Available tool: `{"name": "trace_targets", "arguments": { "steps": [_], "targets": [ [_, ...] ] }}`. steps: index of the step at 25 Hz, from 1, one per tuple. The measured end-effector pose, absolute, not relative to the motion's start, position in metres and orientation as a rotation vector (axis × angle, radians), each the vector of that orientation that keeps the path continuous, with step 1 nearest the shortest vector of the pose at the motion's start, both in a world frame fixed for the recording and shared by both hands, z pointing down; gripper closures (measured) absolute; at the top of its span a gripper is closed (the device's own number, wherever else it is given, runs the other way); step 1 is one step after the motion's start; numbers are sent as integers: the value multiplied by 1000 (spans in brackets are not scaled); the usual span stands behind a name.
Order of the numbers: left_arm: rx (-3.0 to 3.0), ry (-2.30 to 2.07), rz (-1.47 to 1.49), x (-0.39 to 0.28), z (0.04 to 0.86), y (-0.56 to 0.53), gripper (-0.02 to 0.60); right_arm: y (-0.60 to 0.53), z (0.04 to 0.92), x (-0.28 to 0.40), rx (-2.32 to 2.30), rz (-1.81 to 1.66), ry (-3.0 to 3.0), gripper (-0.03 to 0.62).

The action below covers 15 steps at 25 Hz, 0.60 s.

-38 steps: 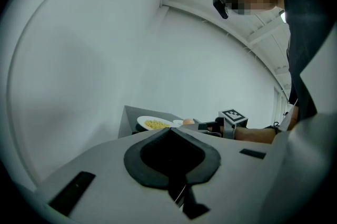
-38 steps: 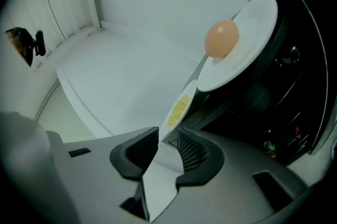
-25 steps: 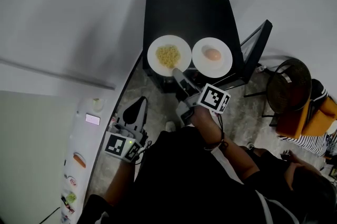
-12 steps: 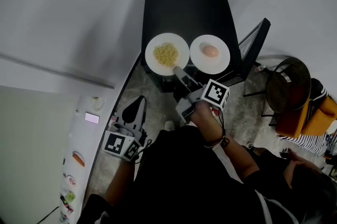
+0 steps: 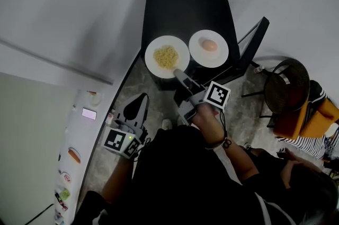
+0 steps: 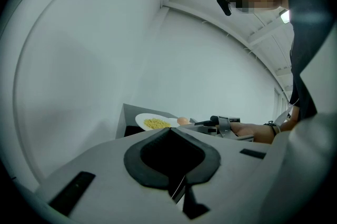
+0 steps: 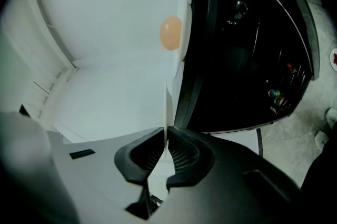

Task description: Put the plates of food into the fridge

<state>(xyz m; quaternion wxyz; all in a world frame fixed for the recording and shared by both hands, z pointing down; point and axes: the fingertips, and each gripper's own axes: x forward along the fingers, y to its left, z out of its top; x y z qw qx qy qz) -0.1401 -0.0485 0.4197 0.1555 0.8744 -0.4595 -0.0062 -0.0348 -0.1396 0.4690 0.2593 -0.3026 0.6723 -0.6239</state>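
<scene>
Two white plates sit side by side on a black table (image 5: pixel 185 9). The noodle plate (image 5: pixel 167 56) is on the left, the egg plate (image 5: pixel 208 48) on the right. My right gripper (image 5: pixel 180 73) is shut on the near rim of the noodle plate; its jaws have just been closing with that rim between them. In the right gripper view the rim (image 7: pixel 166 107) runs as a thin white edge between the pads of the gripper (image 7: pixel 165 150), and the egg (image 7: pixel 170 32) shows beyond. My left gripper (image 5: pixel 136 107) hangs lower left, off the table, shut and holding nothing. The left gripper view shows the noodle plate (image 6: pixel 156 123) ahead.
A white fridge (image 5: pixel 74 155) with magnets on it stands at the lower left. A dark round chair (image 5: pixel 287 86) and an orange cushion (image 5: pixel 317 118) are to the right of the table. Stone-patterned floor (image 5: pixel 143 81) lies between the table and the fridge.
The right gripper has reached the noodle plate's near rim, rolled a little and closed on it. The left gripper has drifted slightly left.
</scene>
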Motion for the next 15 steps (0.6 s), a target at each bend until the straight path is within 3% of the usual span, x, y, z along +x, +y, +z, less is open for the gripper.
{"name": "trace_targets", "arguments": {
  "steps": [15],
  "targets": [
    [2478,-1314,-36,-143,424,-46,557,-106,480,-35,-800,-1752,1874,553]
  ]
}}
